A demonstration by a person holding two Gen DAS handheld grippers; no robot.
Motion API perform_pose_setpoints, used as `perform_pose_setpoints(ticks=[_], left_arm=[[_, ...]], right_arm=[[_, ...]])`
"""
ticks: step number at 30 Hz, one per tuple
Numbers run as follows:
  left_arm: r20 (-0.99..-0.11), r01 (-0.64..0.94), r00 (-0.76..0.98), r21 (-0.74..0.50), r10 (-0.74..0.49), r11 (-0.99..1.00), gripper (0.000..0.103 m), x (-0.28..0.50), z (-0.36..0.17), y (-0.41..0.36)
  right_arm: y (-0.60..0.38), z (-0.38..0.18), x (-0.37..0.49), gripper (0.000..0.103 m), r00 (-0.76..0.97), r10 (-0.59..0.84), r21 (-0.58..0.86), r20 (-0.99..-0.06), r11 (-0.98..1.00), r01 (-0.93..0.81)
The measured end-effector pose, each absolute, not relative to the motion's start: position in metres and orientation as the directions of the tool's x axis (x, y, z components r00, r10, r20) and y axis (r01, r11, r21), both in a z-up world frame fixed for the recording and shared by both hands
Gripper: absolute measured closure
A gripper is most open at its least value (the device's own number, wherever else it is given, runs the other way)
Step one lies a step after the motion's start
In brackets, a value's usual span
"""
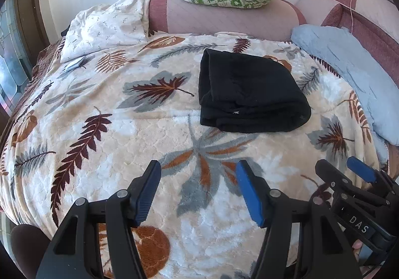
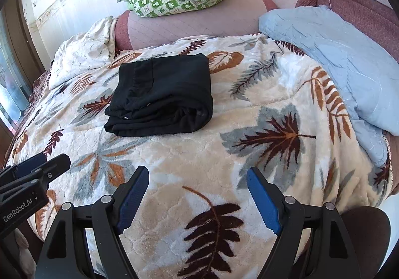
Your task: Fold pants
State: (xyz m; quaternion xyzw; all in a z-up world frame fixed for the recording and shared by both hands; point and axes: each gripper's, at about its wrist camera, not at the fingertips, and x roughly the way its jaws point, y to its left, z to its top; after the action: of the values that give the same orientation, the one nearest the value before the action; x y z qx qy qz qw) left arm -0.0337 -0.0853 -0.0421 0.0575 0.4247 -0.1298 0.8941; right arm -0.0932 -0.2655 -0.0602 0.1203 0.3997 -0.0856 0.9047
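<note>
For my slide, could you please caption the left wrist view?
Folded black pants lie on the leaf-patterned blanket, beyond the open, empty left gripper.

Two markings are readable. The white letters "DAS" are showing on a small black rectangular plate on the body of the black plastic right gripper with blue pads (image 1: 349, 166), which is sitting just to the right of the left claw in the left wrist view. The white lettering "GenRobot.AI" is running along the side of the body of the black plastic left gripper with blue pads (image 2: 42, 163), which is sitting to the left of the right claw, low at the frame edge, in the right wrist view. A small pale mark on the folded black fabric pants (image 2: 162, 97), ahead of both claws, is appearing too small to read.
</note>
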Motion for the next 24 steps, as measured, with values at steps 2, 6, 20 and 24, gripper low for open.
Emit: perform_pose_setpoints(ticks=[2,6,20,24], left_arm=[[-0.780,0.282,0.600,-0.003,-0.179,0.959,0.041,-0.033,-0.044,-0.087],[-0.786,0.282,0.594,0.005,-0.171,0.959,0.041,-0.030,-0.048,-0.089],[-0.771,0.252,0.618,0.004,-0.158,0.968,0.041,-0.023,-0.052,-0.090],[-0.716,0.191,0.690,0.034,-0.110,0.981,0.039,-0.026,-0.043,-0.085]], right_arm=[[-0.268,-0.063,-0.092,0.018,0.661,-0.055,0.155,-0.749,0.954,0.255],[-0.271,-0.068,-0.088,0.018,0.655,-0.045,0.161,-0.755,0.954,0.252],[-0.271,-0.078,-0.080,0.018,0.655,-0.046,0.147,-0.754,0.961,0.235],[-0.272,-0.079,-0.078,0.018,0.658,-0.042,0.148,-0.752,0.962,0.229]])
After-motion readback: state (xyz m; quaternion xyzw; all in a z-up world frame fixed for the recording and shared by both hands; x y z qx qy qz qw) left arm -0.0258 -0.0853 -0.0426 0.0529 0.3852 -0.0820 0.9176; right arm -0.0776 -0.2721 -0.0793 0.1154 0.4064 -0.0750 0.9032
